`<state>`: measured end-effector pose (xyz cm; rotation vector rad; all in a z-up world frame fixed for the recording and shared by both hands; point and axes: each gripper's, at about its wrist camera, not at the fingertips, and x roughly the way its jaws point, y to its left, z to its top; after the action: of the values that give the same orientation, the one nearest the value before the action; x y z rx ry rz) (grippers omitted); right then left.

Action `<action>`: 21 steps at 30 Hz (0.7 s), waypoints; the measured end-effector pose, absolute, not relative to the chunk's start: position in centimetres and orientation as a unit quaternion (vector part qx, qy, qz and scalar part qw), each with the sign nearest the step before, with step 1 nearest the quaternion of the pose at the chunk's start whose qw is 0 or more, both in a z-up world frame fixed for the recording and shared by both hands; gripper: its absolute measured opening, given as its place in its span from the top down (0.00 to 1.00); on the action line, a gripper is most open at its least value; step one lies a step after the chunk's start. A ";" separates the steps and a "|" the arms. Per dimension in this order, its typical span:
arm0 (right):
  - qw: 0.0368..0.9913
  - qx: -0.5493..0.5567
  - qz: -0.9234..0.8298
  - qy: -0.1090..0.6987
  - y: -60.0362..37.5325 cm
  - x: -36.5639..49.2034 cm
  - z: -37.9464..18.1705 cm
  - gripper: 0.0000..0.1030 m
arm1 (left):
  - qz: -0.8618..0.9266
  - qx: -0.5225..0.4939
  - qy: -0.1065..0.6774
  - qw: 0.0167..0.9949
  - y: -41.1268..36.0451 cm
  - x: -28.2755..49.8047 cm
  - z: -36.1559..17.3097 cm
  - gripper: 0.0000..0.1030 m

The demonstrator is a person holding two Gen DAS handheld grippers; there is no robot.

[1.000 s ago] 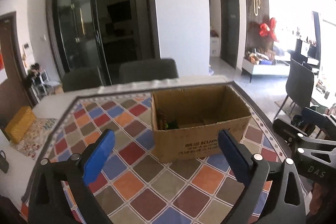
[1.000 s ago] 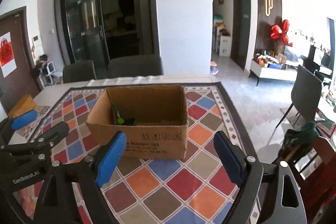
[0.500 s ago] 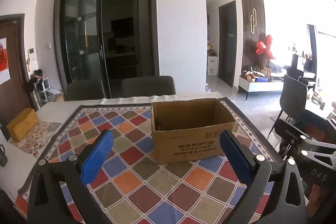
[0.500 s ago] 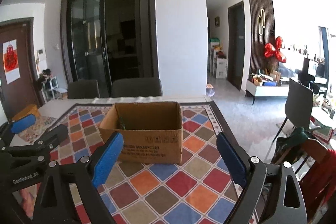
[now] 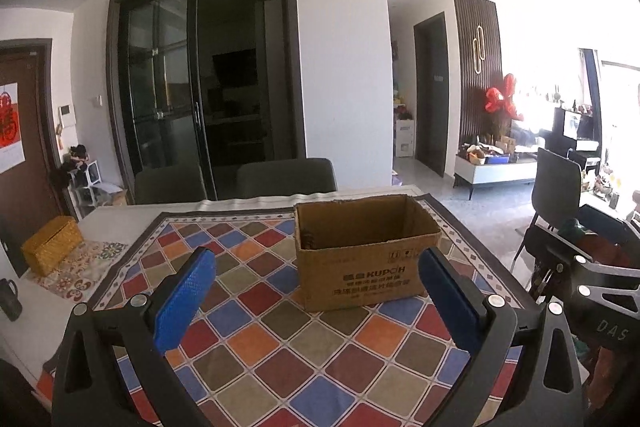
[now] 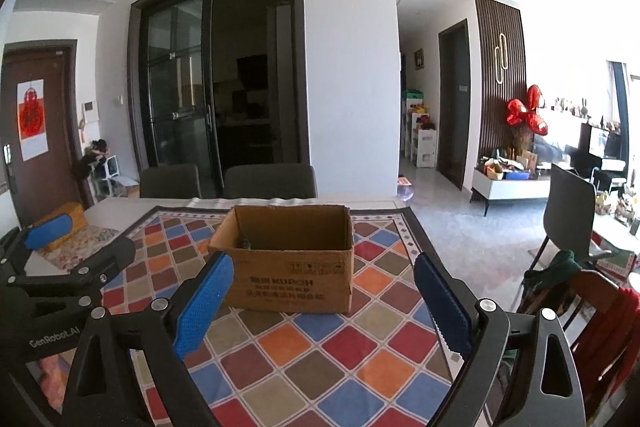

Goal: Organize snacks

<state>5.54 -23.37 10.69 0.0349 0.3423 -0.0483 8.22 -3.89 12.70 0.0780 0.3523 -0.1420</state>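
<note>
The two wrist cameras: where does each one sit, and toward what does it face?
Left wrist: on the left gripper, facing the cardboard box; its open blue fingers show, with the right gripper at the right edge.
Right wrist: on the right gripper, facing the same box; its open fingers show, with the left gripper at the left edge.
Shared: box, checkered tablecloth, chairs, dark glass doors.

One cardboard box (image 5: 362, 259) on the desk (image 5: 120, 219), one yellow woven box (image 5: 52, 245) at nine o'clock, two chairs (image 5: 286, 177) at twelve, two hand-held grippers (image 5: 316, 301).
</note>
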 end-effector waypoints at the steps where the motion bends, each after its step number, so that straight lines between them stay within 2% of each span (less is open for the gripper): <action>1: 0.985 0.017 -0.025 0.169 -23.4 5.4 10.7 0.10 | -0.070 0.038 0.172 0.982 -3.9 8.1 12.8 0.00; 21: 0.989 0.017 -0.022 0.148 -23.2 3.4 11.6 0.10 | -0.073 0.034 0.140 0.987 -3.8 5.9 14.3 0.00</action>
<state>3.40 -23.23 11.57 0.0343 0.2967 -0.0434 5.90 -3.80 14.32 0.0676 0.2814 -0.1459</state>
